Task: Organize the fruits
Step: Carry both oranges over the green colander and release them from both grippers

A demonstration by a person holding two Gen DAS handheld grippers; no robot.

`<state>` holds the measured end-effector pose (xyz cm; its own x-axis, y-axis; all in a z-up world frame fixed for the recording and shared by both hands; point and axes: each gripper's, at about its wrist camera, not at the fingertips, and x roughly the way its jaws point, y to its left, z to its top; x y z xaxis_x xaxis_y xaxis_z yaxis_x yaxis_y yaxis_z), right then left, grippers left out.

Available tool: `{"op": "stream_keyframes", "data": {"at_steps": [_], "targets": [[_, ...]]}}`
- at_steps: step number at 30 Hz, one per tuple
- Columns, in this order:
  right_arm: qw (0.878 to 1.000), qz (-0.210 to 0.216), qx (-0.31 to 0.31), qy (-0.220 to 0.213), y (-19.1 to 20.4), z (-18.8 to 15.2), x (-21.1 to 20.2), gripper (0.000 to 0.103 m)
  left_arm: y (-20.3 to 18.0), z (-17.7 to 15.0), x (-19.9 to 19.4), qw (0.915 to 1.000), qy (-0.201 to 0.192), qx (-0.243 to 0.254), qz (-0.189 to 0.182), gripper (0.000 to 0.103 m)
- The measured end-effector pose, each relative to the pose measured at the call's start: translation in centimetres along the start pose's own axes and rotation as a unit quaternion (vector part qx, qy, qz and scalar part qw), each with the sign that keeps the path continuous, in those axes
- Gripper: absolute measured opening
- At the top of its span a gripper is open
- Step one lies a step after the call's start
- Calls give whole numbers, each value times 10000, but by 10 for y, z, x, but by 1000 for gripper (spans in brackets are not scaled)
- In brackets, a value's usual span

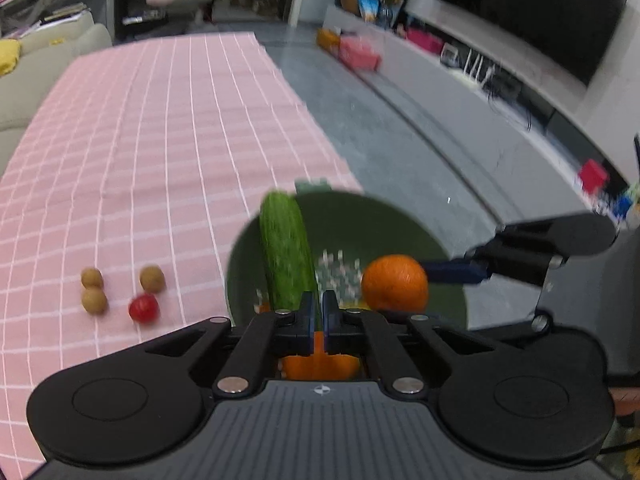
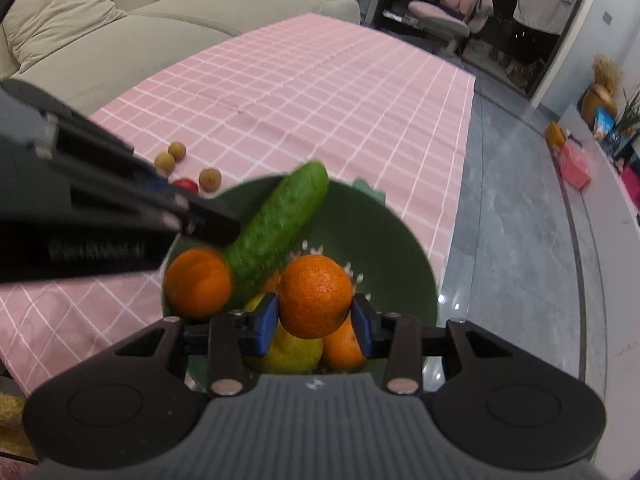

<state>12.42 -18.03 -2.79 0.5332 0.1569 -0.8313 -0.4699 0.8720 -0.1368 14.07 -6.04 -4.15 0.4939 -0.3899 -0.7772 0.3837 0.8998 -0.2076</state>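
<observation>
Left wrist view: my left claw (image 1: pixel 316 312) has its blue pads drawn together with nothing between them. It hangs over the near side of the green bowl (image 1: pixel 400 220). A cucumber (image 1: pixel 286 256) leans against the bowl's far-left rim, its tip poking above the edge. Below the closed pads I see an orange fruit (image 1: pixel 320 364) lying in the bowl.

My right claw (image 1: pixel 430 272) reaches in from the right side of this view, gripping a mandarin (image 1: pixel 394 282) above the bowl.

On the pink checked cloth (image 1: pixel 140 140) covering the worktop, left of the bowl, sit three small brown round fruits (image 1: pixel 95 300), two touching and one a little apart, with a small red fruit (image 1: pixel 144 308) just beside them.

Right wrist view: the right claw (image 2: pixel 316 320) stands narrow, both pads pressed on the mandarin (image 2: pixel 315 296), held over the bowl (image 2: pixel 404 248). Beneath it lie a yellow-green fruit (image 2: pixel 292 352) and another orange fruit (image 2: pixel 344 348). The cucumber (image 2: pixel 280 232) slants up over the far rim. The left claw (image 2: pixel 208 224) crosses in from the left, blurred, just above a further orange fruit (image 2: pixel 198 282) at the bowl's left side. Whether it touches that fruit, I cannot tell.
</observation>
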Motion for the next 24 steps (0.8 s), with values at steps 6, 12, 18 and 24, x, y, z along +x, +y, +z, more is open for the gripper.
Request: {"op": "stream_keyframes", "data": {"at_steps": [6,12,18,24], "targets": [[9999,39,110,97,-5,-13,6,37,6,-6,4,9996,135,-198,-143,4],[9997,15,224,63,-14,-12,7,37,21,-8,-4,9986,68,-497,-158,8],[9994,37,345,46,-21,-5,17,37,34,-10,-13,9977,-11,-666,-120,8],[9982,276,529,-40,-26,4,19,37,47,-15,-13,9964,21,-850,-57,20]]}}
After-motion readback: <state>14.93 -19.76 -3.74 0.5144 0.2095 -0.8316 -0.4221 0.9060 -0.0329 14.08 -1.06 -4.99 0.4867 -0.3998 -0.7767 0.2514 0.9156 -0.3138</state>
